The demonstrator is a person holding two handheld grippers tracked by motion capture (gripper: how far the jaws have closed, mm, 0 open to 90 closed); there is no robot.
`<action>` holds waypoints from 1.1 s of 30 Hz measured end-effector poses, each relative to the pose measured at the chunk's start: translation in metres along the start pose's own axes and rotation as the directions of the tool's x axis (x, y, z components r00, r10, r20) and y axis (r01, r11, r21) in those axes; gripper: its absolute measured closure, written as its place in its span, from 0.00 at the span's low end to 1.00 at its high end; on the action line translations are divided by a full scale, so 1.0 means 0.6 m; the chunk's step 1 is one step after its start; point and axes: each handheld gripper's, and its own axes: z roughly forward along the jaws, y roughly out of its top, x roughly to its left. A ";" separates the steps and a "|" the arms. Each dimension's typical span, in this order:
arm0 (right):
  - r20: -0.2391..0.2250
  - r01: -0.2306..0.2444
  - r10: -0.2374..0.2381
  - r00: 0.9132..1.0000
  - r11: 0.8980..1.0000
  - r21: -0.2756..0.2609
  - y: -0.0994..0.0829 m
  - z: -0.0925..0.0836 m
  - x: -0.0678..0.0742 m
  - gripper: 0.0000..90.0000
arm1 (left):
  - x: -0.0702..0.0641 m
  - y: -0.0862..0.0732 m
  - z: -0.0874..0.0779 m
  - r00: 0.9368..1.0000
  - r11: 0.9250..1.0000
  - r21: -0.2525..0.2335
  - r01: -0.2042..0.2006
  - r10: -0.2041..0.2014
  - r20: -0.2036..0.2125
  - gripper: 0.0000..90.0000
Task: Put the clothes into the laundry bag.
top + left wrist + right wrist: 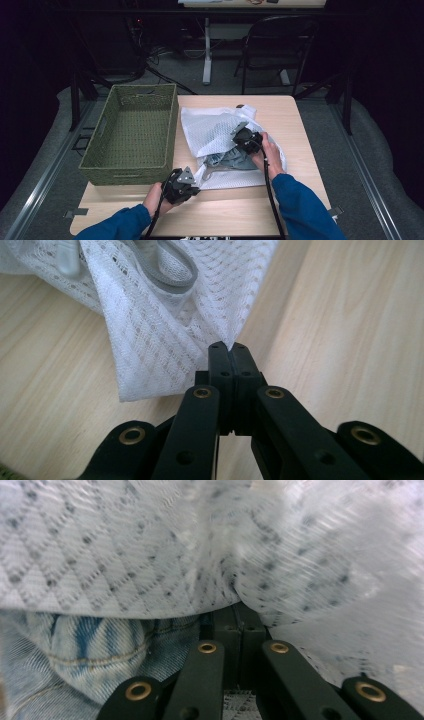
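Mesh bag [215,132] lies mid-table, at 3 o'clock of the empty basket [131,134], with jeans [95,645] inside. Left gripper [227,347] pinches the bag's corner; right gripper [239,611] pinches its mesh.

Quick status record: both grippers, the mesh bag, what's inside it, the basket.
left gripper: shut on a corner of the mesh bag, near table edge
right gripper: shut on the mesh bag at its opening
mesh bag: white, lying on the table, right of the basket
contents: denim garment showing at the bag's opening
basket: green woven, on the table's left side, nothing visible inside
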 end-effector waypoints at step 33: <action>-0.376 -0.176 0.120 0.919 0.977 -0.118 -0.038 -0.146 -0.013 1.00 | 0.024 0.067 0.060 0.991 0.997 0.049 -0.066 0.071 -0.109 0.98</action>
